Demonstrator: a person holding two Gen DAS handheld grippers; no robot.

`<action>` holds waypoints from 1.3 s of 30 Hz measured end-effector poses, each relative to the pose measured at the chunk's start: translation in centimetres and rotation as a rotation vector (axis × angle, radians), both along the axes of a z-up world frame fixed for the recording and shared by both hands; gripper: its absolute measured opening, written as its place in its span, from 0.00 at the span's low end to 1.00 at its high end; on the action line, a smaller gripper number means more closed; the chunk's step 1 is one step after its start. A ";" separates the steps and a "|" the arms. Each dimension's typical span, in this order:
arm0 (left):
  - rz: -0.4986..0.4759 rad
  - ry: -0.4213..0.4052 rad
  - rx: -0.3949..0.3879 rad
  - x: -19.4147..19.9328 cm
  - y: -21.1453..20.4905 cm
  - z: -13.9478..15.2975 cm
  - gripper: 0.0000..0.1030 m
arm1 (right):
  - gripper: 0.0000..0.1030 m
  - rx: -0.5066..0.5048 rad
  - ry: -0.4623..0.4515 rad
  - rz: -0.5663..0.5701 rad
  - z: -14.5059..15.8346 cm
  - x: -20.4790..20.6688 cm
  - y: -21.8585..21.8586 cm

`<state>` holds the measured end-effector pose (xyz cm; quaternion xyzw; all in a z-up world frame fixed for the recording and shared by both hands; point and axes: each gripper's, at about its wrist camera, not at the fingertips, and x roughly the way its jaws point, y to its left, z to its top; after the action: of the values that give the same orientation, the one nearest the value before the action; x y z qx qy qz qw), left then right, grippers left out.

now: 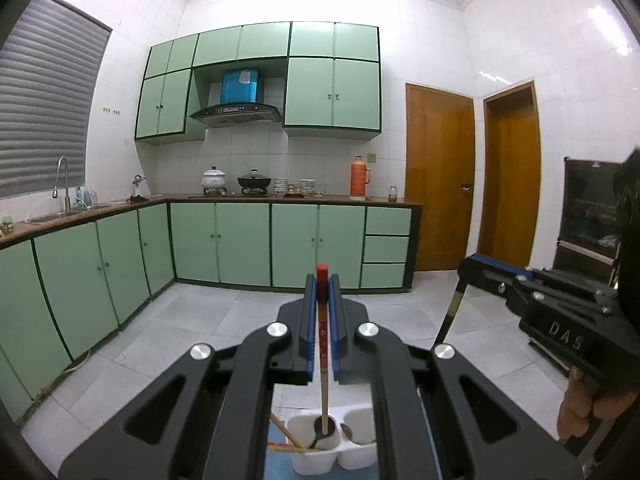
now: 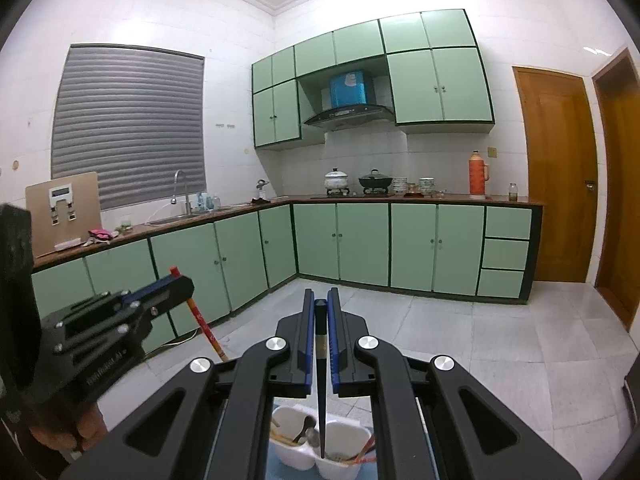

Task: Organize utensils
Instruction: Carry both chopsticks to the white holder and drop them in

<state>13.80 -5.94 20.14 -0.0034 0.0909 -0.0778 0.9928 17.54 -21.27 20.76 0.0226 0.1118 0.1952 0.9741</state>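
**Tools each pinch one chopstick upright above the white holder**

Left tool (image 1: 322, 292) sits at the lower centre of its own view, jaws pressed together on a red-topped chopstick (image 1: 322, 344). The stick hangs nearly plumb between the blue pads, red cap poking out above the tips, pale wooden end reaching down toward the left cup of the white holder (image 1: 320, 460) at the bottom edge. Holding it near the top leaves the long lower part free to steer into a cup, which looks like the reason for the grip.

Right tool (image 2: 320, 312) does the same at the lower centre of its view, clamped on a black chopstick (image 2: 321, 380) whose thin tip points down at the divider between the holder's two cups. In the left view that tool shows at the right edge, with the black stick slanting down from its tip; a hand (image 1: 580, 400) grips the handle below it.

The holder has two cups side by side. Its left cup already carries a dark spoon (image 1: 320, 438) and wooden sticks; the right cup holds more sticks with red ends. Whether either held tip touches the holder I cannot tell, since the tool bodies cover much of it.

My reading: each stick is mid-carry over the holder, kept vertical so it can pass the rim cleanly. Sorting by colour seems likely.
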 end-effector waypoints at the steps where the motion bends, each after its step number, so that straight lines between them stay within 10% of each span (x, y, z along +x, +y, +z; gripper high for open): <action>1: 0.005 -0.001 0.008 0.5 -0.2 -0.3 0.05 | 0.06 -0.003 0.001 -0.006 -0.2 0.7 0.1; 30: 0.054 0.241 0.042 7.5 1.1 -11.0 0.07 | 0.15 -0.055 0.190 -0.069 -9.3 5.7 0.5; 39: 0.063 0.194 0.014 5.6 1.8 -9.4 0.37 | 0.42 -0.042 0.168 -0.115 -8.6 4.0 -1.1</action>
<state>19.41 -4.12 10.75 -0.0071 0.1872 -0.0453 0.9812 21.59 -22.32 12.20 0.0249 0.1957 0.1339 0.9712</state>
